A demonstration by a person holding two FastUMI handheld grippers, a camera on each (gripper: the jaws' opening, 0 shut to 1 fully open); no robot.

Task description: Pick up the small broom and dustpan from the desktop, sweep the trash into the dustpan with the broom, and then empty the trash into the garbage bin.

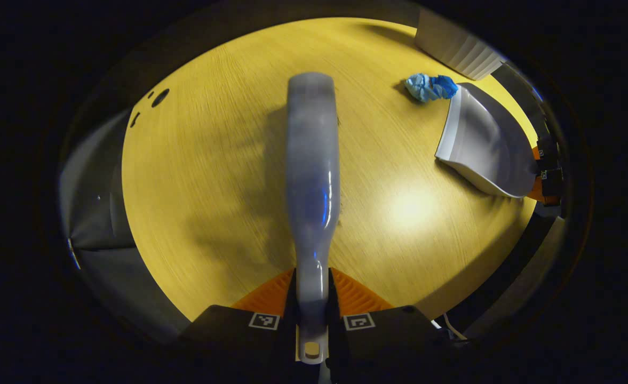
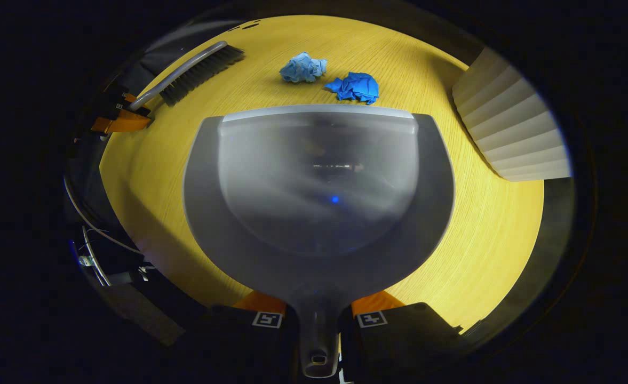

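the left gripper (image 1: 312, 298) pinches the broom (image 1: 312, 176) by its handle, the broom reaching forward over the yellow desk (image 1: 196, 176), while the right gripper (image 2: 318, 314) pinches the dustpan (image 2: 319, 197) handle, its front lip just short of two crumpled blue paper wads (image 2: 303, 68), a ribbed white bin (image 2: 511, 133) off to the right.

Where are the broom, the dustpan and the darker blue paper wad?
broom (image 1: 312, 160): left gripper view, back of its head.
dustpan (image 2: 319, 186): right gripper view, inside of the pan.
darker blue paper wad (image 2: 356, 87): right gripper view, its middle.
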